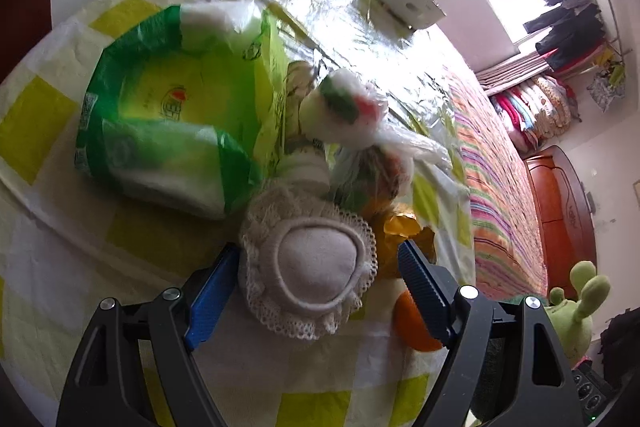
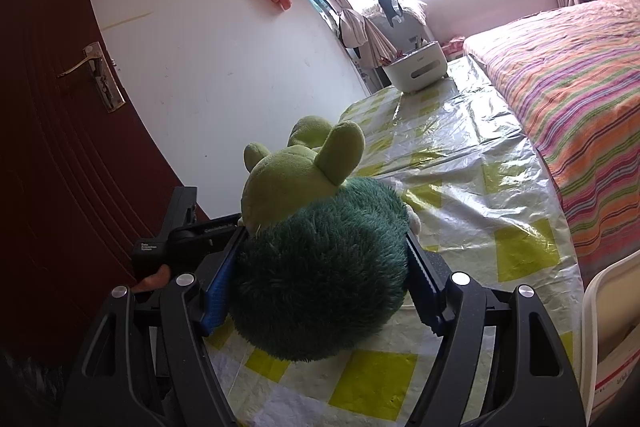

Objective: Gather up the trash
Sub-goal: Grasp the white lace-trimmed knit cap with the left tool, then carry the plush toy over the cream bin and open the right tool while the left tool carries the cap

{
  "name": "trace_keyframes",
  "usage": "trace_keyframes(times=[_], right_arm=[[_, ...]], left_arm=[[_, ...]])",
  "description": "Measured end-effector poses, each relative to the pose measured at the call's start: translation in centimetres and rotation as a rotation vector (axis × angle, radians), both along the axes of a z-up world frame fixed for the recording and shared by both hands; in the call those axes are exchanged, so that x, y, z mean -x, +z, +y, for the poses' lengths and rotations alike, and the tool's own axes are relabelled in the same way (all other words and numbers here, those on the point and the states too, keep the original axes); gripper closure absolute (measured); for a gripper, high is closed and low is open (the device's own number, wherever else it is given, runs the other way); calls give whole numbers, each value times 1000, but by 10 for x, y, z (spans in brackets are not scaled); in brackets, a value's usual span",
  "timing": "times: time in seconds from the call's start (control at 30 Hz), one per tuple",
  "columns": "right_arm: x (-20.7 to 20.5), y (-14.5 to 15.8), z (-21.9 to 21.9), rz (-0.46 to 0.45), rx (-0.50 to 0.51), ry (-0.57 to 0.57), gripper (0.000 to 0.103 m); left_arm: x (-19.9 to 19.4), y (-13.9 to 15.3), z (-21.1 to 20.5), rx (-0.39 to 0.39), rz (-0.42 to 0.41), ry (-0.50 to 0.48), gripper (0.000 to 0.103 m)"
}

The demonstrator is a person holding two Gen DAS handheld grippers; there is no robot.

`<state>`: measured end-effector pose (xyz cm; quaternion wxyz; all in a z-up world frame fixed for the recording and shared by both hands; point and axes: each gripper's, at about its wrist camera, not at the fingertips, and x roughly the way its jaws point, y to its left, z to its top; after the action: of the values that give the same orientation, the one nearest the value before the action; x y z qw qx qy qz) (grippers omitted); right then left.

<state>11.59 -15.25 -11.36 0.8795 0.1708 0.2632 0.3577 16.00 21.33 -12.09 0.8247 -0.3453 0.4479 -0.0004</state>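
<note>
Jaws on our left gripper [image 1: 316, 291] stood spread around a lace-trimmed sock ball [image 1: 310, 271], the blue pad [image 1: 210, 297] at its left edge, the other pad clear of it. The ball lay straight ahead between them on the checked cloth [image 1: 52, 227], with no clear long axis. Our right gripper [image 2: 320, 283] pinched a plush toy [image 2: 320, 267], so we judged the left nearer the trash. A green bag [image 1: 160, 131] lay beyond. Motion blur obscured the knotted bags [image 1: 352, 115]; an orange item [image 1: 412, 323] sat half hidden.
</note>
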Motion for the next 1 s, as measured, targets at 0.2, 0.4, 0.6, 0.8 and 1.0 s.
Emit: trace_keyframes(times=[0.2, 0.4, 0.6, 0.8, 1.0], right_arm=[[1, 2, -9, -5, -24, -29, 31], [2, 7, -21, -16, -36, -73, 31], [5, 8, -30, -24, -26, -114, 31], [11, 10, -38, -41, -7, -153, 31], [17, 12, -50, -57, 19, -206, 31]], left_arm=[[-6, -3, -6, -27, -13, -66, 54], [8, 4, -10, -21, -72, -85, 55], [27, 23, -26, -64, -131, -120, 55], [44, 36, -51, -117, -174, -186, 55], [57, 50, -83, -176, -220, -281, 55]])
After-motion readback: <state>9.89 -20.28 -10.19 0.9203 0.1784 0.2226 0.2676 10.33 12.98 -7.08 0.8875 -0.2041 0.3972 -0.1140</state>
